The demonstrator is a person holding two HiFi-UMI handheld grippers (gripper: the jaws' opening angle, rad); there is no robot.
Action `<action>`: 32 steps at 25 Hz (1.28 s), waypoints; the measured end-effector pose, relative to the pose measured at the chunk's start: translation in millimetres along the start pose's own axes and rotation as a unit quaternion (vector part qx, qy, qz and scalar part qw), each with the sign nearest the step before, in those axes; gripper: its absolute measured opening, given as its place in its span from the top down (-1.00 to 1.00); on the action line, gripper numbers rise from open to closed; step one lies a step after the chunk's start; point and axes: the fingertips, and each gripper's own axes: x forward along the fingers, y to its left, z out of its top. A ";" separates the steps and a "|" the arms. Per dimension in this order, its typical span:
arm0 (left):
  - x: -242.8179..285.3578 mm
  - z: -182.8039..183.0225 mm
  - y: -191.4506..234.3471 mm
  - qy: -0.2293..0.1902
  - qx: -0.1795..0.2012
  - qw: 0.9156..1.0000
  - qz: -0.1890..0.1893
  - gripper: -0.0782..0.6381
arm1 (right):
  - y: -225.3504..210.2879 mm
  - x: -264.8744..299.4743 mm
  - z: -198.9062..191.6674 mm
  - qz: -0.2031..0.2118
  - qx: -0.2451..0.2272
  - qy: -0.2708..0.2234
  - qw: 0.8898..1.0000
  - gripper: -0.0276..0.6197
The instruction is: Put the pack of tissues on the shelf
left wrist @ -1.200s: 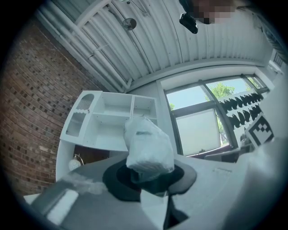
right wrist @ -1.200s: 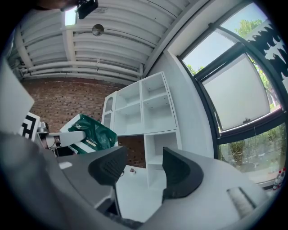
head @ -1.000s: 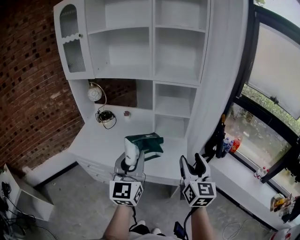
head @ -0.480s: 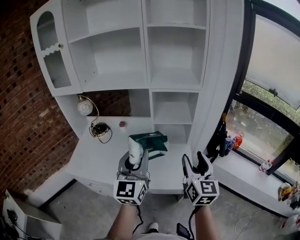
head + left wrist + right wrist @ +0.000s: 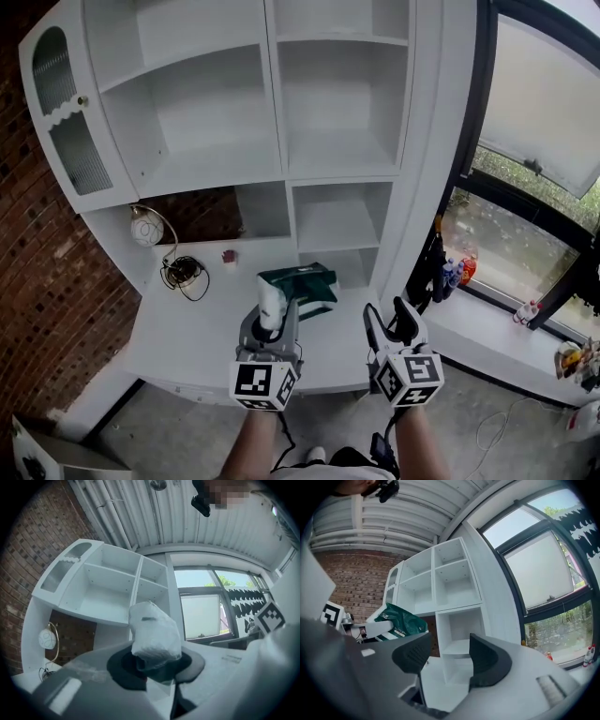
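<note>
White shelf unit (image 5: 281, 122) is taking up the wall ahead, with a brick wall (image 5: 56, 272) showing to its left and a dark-framed window (image 5: 539, 112) standing just to its right. A person is standing in front of the unit's desk ledge (image 5: 187, 328), holding both tongs out low before it. The left gripper (image 5: 270, 330) is clamping the pack of tissues (image 5: 272, 305). Its jaws are pressing on the lower end of the white wrapped pack, so the pack is sticking up out of them, upright. The pack is hanging in the air over the front part of the ledge, below the unit's open compartments and not yet resting on any shelf board. Just beyond it, nearer the unit's lower right cubbies, a green bag (image 5: 300, 284) is lying on the ledge. The right gripper (image 5: 389, 319) is hovering off the ledge's right front corner, its ribbed pads (image 5: 412, 656) standing well apart with nothing between them but a view of the unit's small lower cubby. Towards the unit's left end, a round lamp (image 5: 145, 228) and a coiled cable (image 5: 183, 272) are sitting on the ledge near the brick. A few bottles (image 5: 457, 272) are standing on the sill to the right of the unit
</note>
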 end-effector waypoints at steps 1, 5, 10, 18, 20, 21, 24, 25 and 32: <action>5.1 -3.0 0.6 0.002 -0.003 1.000 -0.002 0.49 | -2.8 4.0 -0.8 -0.002 0.001 0.001 1.000 0.13; 26.9 -17.4 0.7 0.011 -0.013 1.000 -0.004 0.49 | -17.3 20.2 -7.1 -0.002 0.004 0.009 1.000 0.13; 56.7 -30.3 3.2 0.016 -0.016 1.000 0.012 0.49 | -40.2 47.1 -16.5 0.011 0.010 0.022 1.000 0.13; 100.9 -42.6 3.0 0.024 -0.025 0.999 0.030 0.49 | -67.4 89.2 -13.3 0.044 0.024 0.026 0.998 0.13; 110.2 -46.4 2.2 0.026 -0.035 0.999 0.031 0.49 | -70.9 98.0 -12.0 0.056 0.030 0.026 0.998 0.13; 114.3 -48.5 1.7 0.028 -0.040 0.998 0.030 0.49 | -72.2 102.5 -11.9 0.063 0.036 0.027 0.997 0.13; 124.9 -56.2 -0.2 0.029 -0.070 0.997 0.030 0.49 | -75.1 114.8 -14.6 0.086 0.058 0.031 0.994 0.13; 127.9 -59.1 -1.0 0.028 -0.082 0.996 0.030 0.49 | -75.5 118.0 -16.6 0.095 0.063 0.034 0.993 0.13; 140.0 -76.5 -5.7 0.028 -0.144 0.989 0.008 0.49 | -63.1 136.7 -35.2 0.145 0.090 0.053 0.984 0.12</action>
